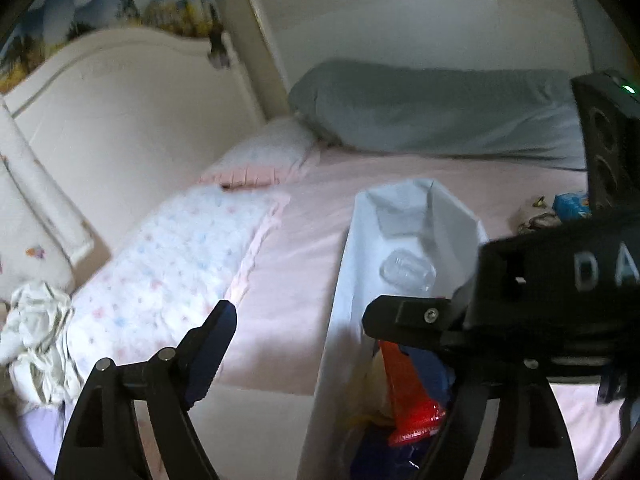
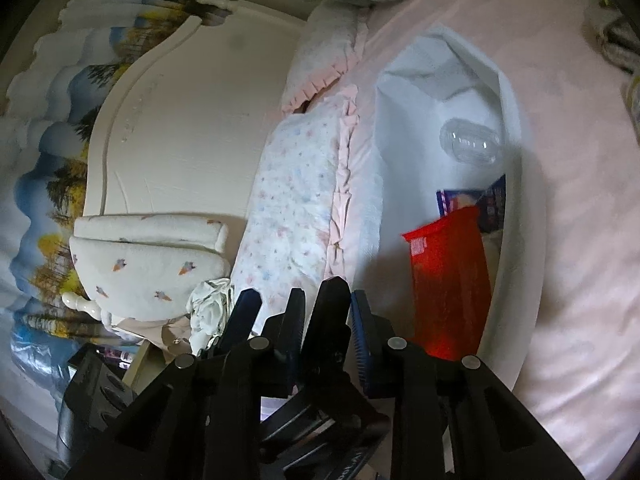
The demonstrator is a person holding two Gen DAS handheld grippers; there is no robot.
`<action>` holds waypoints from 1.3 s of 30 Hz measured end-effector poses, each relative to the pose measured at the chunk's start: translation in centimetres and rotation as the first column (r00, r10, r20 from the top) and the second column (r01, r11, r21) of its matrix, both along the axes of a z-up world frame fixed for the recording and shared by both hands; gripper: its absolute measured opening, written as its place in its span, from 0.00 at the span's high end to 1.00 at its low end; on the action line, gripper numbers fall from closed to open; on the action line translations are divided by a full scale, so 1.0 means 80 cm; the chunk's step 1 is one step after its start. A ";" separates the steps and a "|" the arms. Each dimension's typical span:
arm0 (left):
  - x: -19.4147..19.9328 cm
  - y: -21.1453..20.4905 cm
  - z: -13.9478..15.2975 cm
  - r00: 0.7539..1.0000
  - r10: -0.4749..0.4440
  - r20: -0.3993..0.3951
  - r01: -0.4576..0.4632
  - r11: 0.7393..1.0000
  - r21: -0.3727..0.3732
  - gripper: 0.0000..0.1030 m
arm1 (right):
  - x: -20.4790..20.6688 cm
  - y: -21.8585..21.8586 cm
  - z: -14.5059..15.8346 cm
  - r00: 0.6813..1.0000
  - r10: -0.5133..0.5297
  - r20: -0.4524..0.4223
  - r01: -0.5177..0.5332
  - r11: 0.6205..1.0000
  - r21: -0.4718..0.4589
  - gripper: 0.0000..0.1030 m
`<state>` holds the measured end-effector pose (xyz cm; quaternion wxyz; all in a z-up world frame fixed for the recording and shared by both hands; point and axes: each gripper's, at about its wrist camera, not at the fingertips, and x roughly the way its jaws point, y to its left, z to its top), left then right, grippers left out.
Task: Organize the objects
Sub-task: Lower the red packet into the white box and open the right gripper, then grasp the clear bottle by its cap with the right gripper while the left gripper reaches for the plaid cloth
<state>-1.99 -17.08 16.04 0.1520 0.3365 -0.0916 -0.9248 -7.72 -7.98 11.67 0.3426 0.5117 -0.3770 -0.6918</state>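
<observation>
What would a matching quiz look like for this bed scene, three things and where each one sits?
Things:
1. red packet
2. clear plastic case
3. grey pillow

Places:
A. at the wall, far side of the bed
B. in the white box, near end
C. in the white box, alone on its bare floor

Pairs: 1-B, 2-C, 3-A

Home bedroom: bed with pink sheet, cream curved headboard, floral frilled pillows, grey bolster, landscape mural wall, white storage bin of household items on the mattress
</observation>
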 end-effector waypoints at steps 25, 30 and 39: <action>-0.017 0.009 0.014 0.994 -0.105 0.033 0.102 0.991 0.084 0.27 | -0.004 0.023 0.011 0.998 -0.049 -0.031 0.050 0.999 0.017 0.73; -0.025 0.013 0.017 0.988 -0.151 0.033 0.140 0.965 0.220 0.32 | -0.007 0.045 0.015 0.994 -0.090 -0.056 0.091 0.996 0.017 0.71; -0.045 0.038 0.024 0.967 -0.253 -0.017 0.240 0.891 0.386 0.58 | -0.015 0.128 0.020 0.959 -0.256 -0.124 0.265 0.962 0.060 0.72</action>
